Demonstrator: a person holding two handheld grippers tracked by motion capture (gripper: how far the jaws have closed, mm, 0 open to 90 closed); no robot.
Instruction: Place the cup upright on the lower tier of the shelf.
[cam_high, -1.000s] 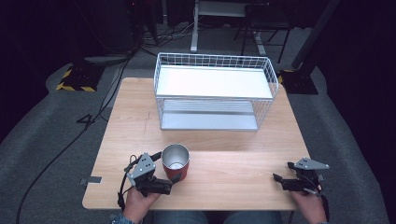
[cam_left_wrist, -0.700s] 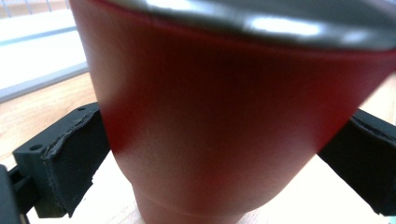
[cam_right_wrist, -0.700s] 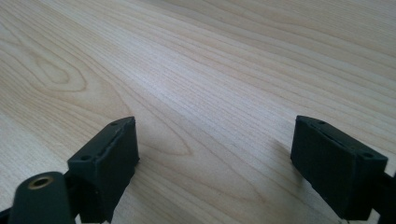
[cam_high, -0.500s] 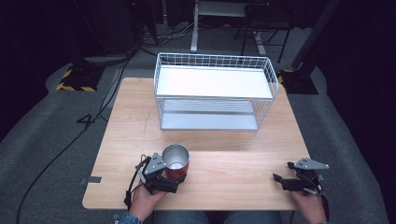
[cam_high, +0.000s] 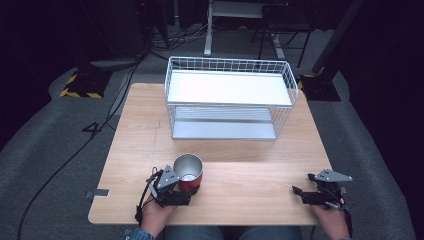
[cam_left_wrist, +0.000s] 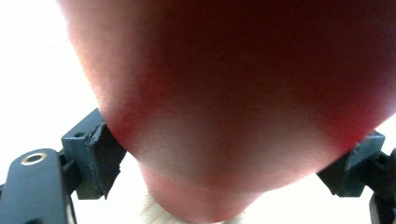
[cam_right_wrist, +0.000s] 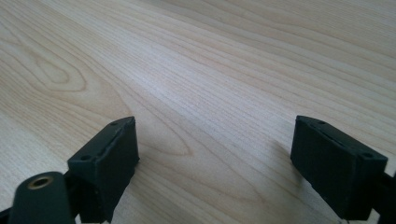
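Red steel-lined cup (cam_high: 188, 172) sits upright on the bench (cam_high: 250, 185) front of the wire rack (cam_high: 229, 97), left gripper (cam_high: 186, 192) fingers just closed on its lower wall, right gripper (cam_high: 299, 192) fingers wide, idle; lift straight, keep it level.

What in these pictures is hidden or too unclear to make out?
- Cup rim: cut off by the top edge in the left gripper view; the red wall is blurred.
- Cup's foot: hidden behind the left gripper in the high view.
- Rack lower shelf: its back part is hidden under the upper shelf in the high view.
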